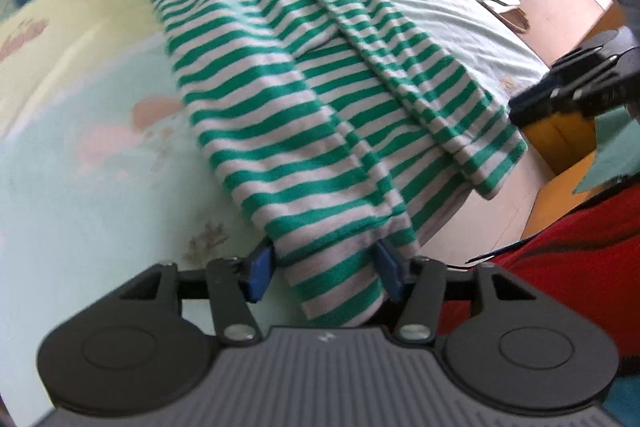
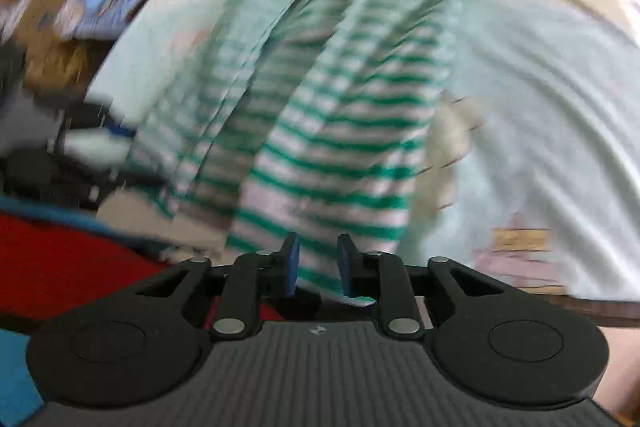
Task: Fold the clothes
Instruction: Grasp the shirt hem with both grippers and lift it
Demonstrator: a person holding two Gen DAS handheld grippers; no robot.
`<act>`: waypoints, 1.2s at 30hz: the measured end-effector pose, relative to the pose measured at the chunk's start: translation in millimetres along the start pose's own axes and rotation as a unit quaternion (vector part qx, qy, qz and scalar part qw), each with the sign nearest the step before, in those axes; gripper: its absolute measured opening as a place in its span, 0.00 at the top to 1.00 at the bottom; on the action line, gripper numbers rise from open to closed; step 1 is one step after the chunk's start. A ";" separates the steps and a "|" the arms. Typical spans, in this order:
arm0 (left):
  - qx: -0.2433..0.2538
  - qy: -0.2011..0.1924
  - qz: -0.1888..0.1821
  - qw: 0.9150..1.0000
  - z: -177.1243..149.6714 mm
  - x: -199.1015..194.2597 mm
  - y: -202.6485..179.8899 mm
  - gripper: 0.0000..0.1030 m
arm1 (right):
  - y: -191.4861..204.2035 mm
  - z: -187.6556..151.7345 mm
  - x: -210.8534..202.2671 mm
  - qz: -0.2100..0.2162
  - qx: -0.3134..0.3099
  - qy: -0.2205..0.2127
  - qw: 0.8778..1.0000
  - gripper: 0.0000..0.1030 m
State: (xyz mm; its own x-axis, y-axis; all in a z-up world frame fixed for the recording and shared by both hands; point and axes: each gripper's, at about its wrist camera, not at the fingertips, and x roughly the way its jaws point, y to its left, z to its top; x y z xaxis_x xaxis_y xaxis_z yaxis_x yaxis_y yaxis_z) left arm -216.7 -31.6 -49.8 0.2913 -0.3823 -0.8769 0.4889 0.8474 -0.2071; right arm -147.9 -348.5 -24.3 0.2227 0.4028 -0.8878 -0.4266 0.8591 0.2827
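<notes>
Garment: your green-and-white striped knit top (image 1: 304,115) lies lengthwise on the pale printed bedsheet (image 1: 80,155).
Left gripper (image 1: 326,273): jaws apart, straddling the hem.
Right gripper (image 2: 318,269): jaws parted over the hem; grip unclear.

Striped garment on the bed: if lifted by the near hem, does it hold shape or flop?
The striped garment will likely flop: it already drapes in soft lengthwise folds. It is probably light, a thin knit lying flat on the bedsheet. The folded layers may slide apart, since its hem sits between the left gripper pads unclamped.
</notes>
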 end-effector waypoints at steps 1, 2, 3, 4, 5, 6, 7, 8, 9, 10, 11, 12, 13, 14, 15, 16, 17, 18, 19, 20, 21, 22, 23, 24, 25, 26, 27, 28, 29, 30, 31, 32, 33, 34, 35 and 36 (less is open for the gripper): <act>-0.008 0.002 -0.001 1.000 -2.3 -1.9 2.7 0.41 | -5.8 -0.1 -4.6 -0.013 0.009 -0.013 1.000 0.65; -0.015 0.003 0.000 1.000 -4.9 -3.7 5.1 0.37 | -11.2 -1.3 -7.4 -0.023 0.013 -0.020 0.999 0.64; -0.021 0.005 0.000 1.000 -7.4 -5.0 7.0 0.37 | -15.0 -2.6 -7.1 -0.025 0.015 -0.019 0.999 0.64; -0.024 0.008 0.000 1.000 -9.6 -4.8 7.3 0.37 | -17.7 -3.8 -5.3 -0.025 0.018 -0.016 0.999 0.64; -0.027 0.011 0.000 1.000 -11.7 -4.5 7.6 0.37 | -19.4 -5.8 -3.3 -0.022 0.019 -0.014 0.999 0.64; -0.029 0.012 0.000 0.999 -13.8 -3.8 7.4 0.36 | -19.1 -7.6 -0.4 -0.018 0.018 -0.012 1.000 0.64; -0.031 0.011 0.001 0.999 -15.6 -3.9 6.9 0.35 | -18.1 -8.9 3.0 -0.013 0.016 -0.010 1.000 0.64; -0.032 0.008 0.002 0.999 -16.5 -3.9 6.2 0.32 | -18.7 -10.9 3.9 -0.012 0.013 -0.008 1.000 0.64; -0.033 0.005 0.003 0.999 -17.2 -3.7 5.5 0.31 | -19.5 -13.1 3.1 -0.013 0.008 -0.008 1.000 0.64; -0.035 0.002 0.005 0.999 -16.6 -2.8 4.6 0.31 | -19.5 -15.1 2.3 -0.014 0.004 -0.009 1.000 0.64; -0.037 -0.001 0.008 0.999 -15.4 -1.7 3.4 0.32 | -19.9 -16.7 3.0 -0.014 0.001 -0.008 1.000 0.64; -0.035 -0.003 0.011 0.999 -13.9 -0.3 1.4 0.33 | -20.8 -17.6 4.8 -0.012 -0.001 -0.004 1.000 0.64; -0.032 -0.003 0.012 0.999 -12.9 1.0 -0.7 0.34 | -20.4 -18.2 6.0 -0.010 -0.006 -0.003 1.000 0.64; -0.029 -0.004 0.014 0.999 -12.0 2.1 -3.0 0.35 | -19.2 -18.9 6.6 -0.008 -0.013 -0.003 1.000 0.64; -0.027 -0.005 0.014 1.000 -11.4 2.8 -5.6 0.35 | -18.0 -19.5 7.3 -0.006 -0.021 -0.004 1.000 0.62; -0.026 -0.005 0.015 1.000 -10.9 3.5 -7.3 0.36 | -15.5 -19.8 8.3 -0.008 -0.030 -0.006 1.000 0.61; -0.026 -0.006 0.015 1.000 -10.5 4.2 -9.0 0.38 | -12.2 -20.0 9.7 -0.011 -0.039 -0.008 0.999 0.60; -0.027 -0.006 0.016 0.999 -10.3 4.7 -10.7 0.38 | -10.1 -20.4 10.9 -0.014 -0.046 -0.011 0.999 0.58; -0.029 -0.007 0.019 0.999 -10.1 4.7 -11.9 0.41 | -9.1 -21.1 11.6 -0.017 -0.050 -0.014 0.999 0.56; -0.030 -0.008 0.022 0.999 -9.9 4.9 -13.3 0.45 | -8.3 -22.1 11.9 -0.020 -0.053 -0.016 0.998 0.56; -0.030 -0.008 0.024 0.999 -9.7 5.1 -14.8 0.47 | -7.4 -23.1 12.0 -0.024 -0.056 -0.018 0.998 0.56; -0.031 -0.007 0.023 0.999 -10.0 5.0 -15.6 0.49 | -6.6 -24.1 12.1 -0.028 -0.059 -0.020 0.998 0.56; -0.031 -0.006 0.022 0.999 -10.3 4.9 -16.4 0.52 | -5.7 -25.1 12.2 -0.031 -0.062 -0.022 0.997 0.56; -0.031 -0.006 0.021 0.999 -10.5 4.8 -17.2 0.53 | -4.7 -25.6 12.5 -0.035 -0.065 -0.023 0.997 0.56; -0.032 -0.005 0.019 0.999 -10.8 4.7 -17.9 0.57 | -3.7 -25.9 13.0 -0.038 -0.067 -0.024 0.997 0.56; -0.032 -0.005 0.020 0.999 -11.0 4.7 -18.8 0.66 | -2.7 -26.1 13.4 -0.042 -0.070 -0.025 0.996 0.56; -0.031 -0.008 0.026 0.999 -10.7 4.9 -19.7 0.74 | -1.7 -26.3 13.8 -0.045 -0.072 -0.025 0.996 0.60; -0.034 -0.010 0.026 0.999 -10.3 5.1 -19.4 0.83 | -0.7 -26.6 14.2 -0.049 -0.074 -0.026 0.996 0.66; -0.037 -0.012 0.024 0.999 -9.7 5.3 -19.2 0.89 | -1.4 -26.3 14.3 -0.045 -0.073 -0.026 0.996 0.70; -0.041 -0.013 0.021 0.999 -9.1 5.6 -19.7 0.90 | -2.5 -25.6 14.7 -0.039 -0.066 -0.026 0.997 0.76; -0.039 -0.014 0.023 0.999 -9.1 5.8 -21.5 0.90 | -3.1 -24.9 15.3 -0.034 -0.059 -0.025 0.997 0.79; -0.037 -0.014 0.026 0.999 -9.3 5.5 -22.9 0.90 | -3.6 -24.2 15.5 -0.030 -0.054 -0.022 0.998 0.82; -0.035 -0.015 0.028 0.999 -9.6 5.2 -24.2 0.91 | -4.0 -23.6 15.8 -0.026 -0.048 -0.020 0.998 0.85; -0.033 -0.015 0.030 0.999 -9.8 4.8 -25.2 0.91 | -4.6 -23.3 15.2 -0.023 -0.043 -0.018 0.999 0.86; -0.036 -0.015 0.029 0.999 -9.7 3.7 -25.0 0.91 | -5.9 -22.7 14.0 -0.019 -0.036 -0.016 0.999 0.86; -0.040 -0.017 0.028 0.999 -9.1 1.8 -25.4 0.91 | -7.8 -21.8 12.7 -0.013 -0.027 -0.014 0.999 0.87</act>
State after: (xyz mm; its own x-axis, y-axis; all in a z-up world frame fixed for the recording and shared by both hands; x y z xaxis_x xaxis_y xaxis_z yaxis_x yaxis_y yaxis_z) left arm -236.1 -50.5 -50.1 0.3442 -0.3447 -0.8733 0.4050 0.8937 -0.1931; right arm -160.9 -357.0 -45.7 0.2591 0.3897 -0.8837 -0.4669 0.8515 0.2386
